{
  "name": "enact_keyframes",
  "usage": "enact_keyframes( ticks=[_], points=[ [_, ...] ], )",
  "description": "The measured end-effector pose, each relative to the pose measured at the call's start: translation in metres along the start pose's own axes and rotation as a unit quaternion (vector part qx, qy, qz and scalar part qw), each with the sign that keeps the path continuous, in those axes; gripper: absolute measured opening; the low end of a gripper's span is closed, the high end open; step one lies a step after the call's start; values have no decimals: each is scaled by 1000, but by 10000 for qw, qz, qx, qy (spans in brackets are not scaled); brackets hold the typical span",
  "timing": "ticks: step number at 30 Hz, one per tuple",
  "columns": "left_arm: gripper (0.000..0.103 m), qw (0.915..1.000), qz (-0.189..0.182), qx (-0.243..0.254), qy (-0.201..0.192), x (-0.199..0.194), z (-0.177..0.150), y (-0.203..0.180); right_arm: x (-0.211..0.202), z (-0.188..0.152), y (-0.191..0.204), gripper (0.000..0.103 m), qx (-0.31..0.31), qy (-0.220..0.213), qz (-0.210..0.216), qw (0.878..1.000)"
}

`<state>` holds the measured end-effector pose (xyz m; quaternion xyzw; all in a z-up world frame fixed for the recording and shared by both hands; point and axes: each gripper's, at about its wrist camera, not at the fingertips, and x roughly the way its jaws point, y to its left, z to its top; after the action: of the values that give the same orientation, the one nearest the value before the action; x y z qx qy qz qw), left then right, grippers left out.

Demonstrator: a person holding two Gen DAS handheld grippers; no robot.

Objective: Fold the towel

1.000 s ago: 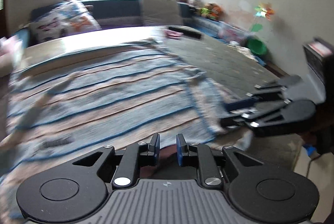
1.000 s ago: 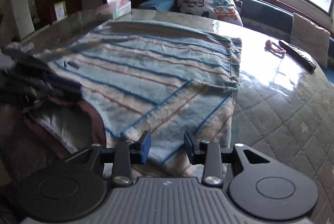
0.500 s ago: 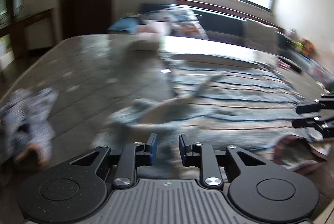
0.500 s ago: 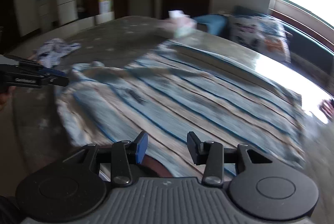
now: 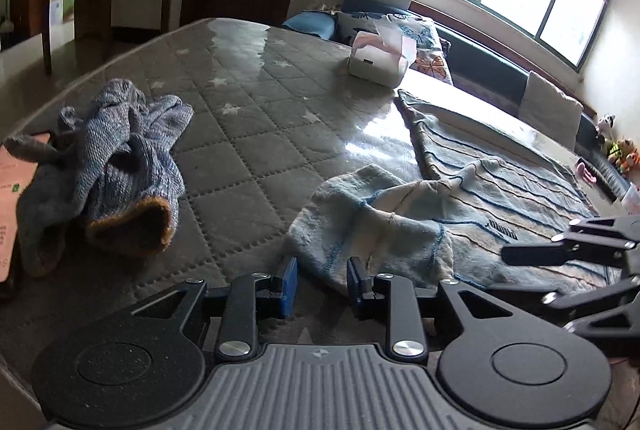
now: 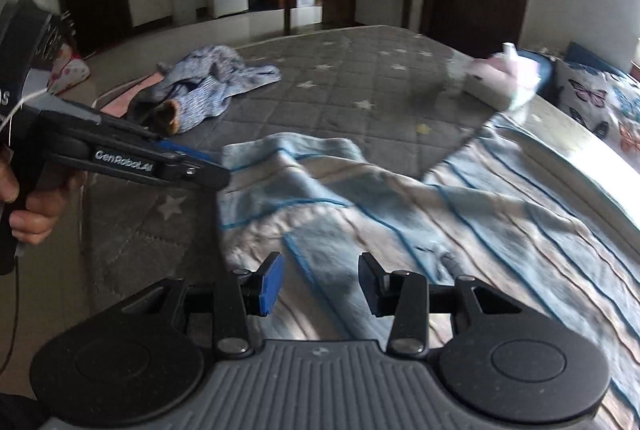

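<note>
The striped towel (image 5: 472,185) is spread on the quilted bench (image 5: 256,133), its near corner rumpled. It is judged soft, light and limp; a corner edge should be taken. The left tool (image 5: 318,280) is opening, the right tool (image 6: 322,284) is parted; nothing is held.
</note>
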<state>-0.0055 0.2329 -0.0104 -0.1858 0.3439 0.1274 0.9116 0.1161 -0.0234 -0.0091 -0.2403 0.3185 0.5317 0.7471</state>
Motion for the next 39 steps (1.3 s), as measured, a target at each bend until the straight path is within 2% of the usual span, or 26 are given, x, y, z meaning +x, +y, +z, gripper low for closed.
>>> enact_keyframes(
  ticks=[10,15,18,22,26,29,33,39],
  points=[
    [26,9998,-101,-187,-31,6,2,-1,14,-1,15,41,-144,91,-41,9998],
    [5,9996,-140,-210,-95,7,1,-1,16,-1,17,41,-142,76,-68,9998],
    [3,9991,-250,-236,-268,1,3,-2,16,-1,16,41,-108,70,-48,9999],
    [2,9960,-627,13,-642,-15,11,-14,8,-1,11,41,2,7,-21,10000],
    [2,9886,-1168,315,-901,-27,16,-32,-14,-6,-3,41,227,-126,-127,9996],
    [2,9810,-1616,512,-942,-29,18,-46,-31,-13,-17,41,354,-147,-343,9987],
    [2,9674,-2213,922,-811,-29,16,-69,-53,-28,-38,41,570,-160,-676,9960],
    [2,9473,-2742,1623,-347,-11,2,-106,-74,-50,-71,41,1119,-132,-1018,9884]
  ],
)
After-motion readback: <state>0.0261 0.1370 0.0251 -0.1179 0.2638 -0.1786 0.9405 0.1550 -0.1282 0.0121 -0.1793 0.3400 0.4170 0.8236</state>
